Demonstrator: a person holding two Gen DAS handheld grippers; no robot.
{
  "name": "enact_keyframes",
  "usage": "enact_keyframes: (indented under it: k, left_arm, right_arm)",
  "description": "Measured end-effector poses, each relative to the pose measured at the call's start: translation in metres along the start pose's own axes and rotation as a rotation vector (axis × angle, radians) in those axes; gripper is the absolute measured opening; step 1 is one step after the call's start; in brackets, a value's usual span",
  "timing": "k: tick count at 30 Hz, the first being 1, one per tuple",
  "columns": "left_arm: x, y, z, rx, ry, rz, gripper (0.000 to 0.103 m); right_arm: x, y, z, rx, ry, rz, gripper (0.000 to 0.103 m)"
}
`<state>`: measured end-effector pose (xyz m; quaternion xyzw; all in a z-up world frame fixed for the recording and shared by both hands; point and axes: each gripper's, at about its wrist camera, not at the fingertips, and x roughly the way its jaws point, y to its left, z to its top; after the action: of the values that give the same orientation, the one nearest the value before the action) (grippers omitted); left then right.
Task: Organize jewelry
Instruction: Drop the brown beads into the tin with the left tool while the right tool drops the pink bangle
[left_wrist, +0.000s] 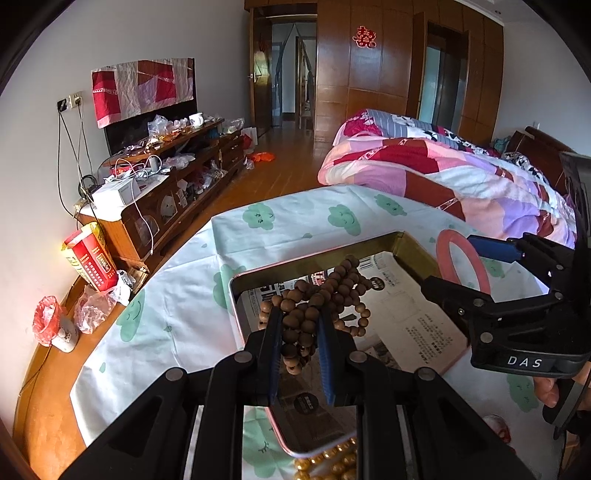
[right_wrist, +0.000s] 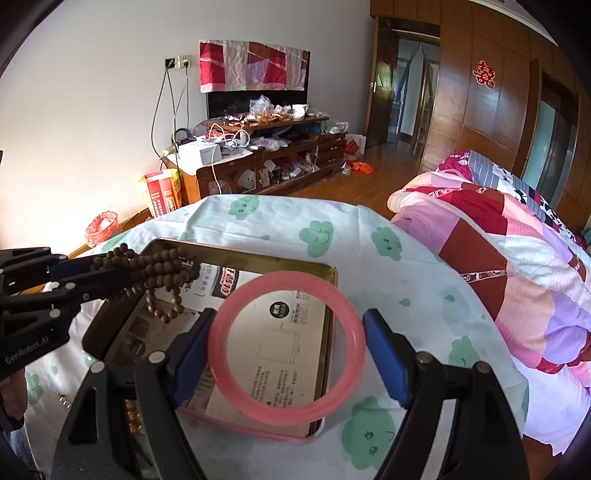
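Hanging from the nearly closed left tool (left_wrist: 301, 325), wooden beads (left_wrist: 317, 295) dangle over the tin box (right_wrist: 258, 258), while the wide-set right tool (right_wrist: 291, 350) grips a pink bangle (right_wrist: 286, 349) above the box's near edge.

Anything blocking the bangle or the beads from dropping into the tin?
Nothing visible. The pink bangle and wooden beads both hang over the open tin, which shows only printed paper lining its bottom.
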<state>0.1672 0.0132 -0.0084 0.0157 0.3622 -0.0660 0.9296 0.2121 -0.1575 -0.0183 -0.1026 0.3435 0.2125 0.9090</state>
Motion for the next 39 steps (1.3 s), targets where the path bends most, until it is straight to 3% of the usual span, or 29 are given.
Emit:
enact_keyframes:
  k: [11,23,26,28,30,39]
  left_arm:
    - [0.021,0.005,-0.001,0.005,0.046,0.016,0.018]
    - [0.022,0.007,-0.001,0.026,0.042,0.03,0.019]
    - [0.018,0.008,-0.001,0.029,0.044,0.05,0.03]
    - [0.01,0.008,-0.001,0.027,0.022,0.078,0.065]
    - [-0.004,0.011,-0.002,0.02,-0.026,0.108,0.078]
    - [-0.036,0.017,-0.023,-0.022,-0.032,0.132,0.078]
  right_arm:
    - [0.022,0.007,0.001,-0.024,0.048,-0.001,0.082]
    - [0.029,0.008,0.001,-0.019,0.06,0.014,0.082]
    - [0.028,0.008,0.0,-0.015,0.06,0.01,0.082]
    - [0.027,0.008,-0.001,-0.019,0.064,-0.005,0.082]
    - [0.024,0.008,-0.004,-0.02,0.065,-0.012,0.084]
    - [-0.012,0.009,-0.02,-0.028,0.034,-0.033,0.087]
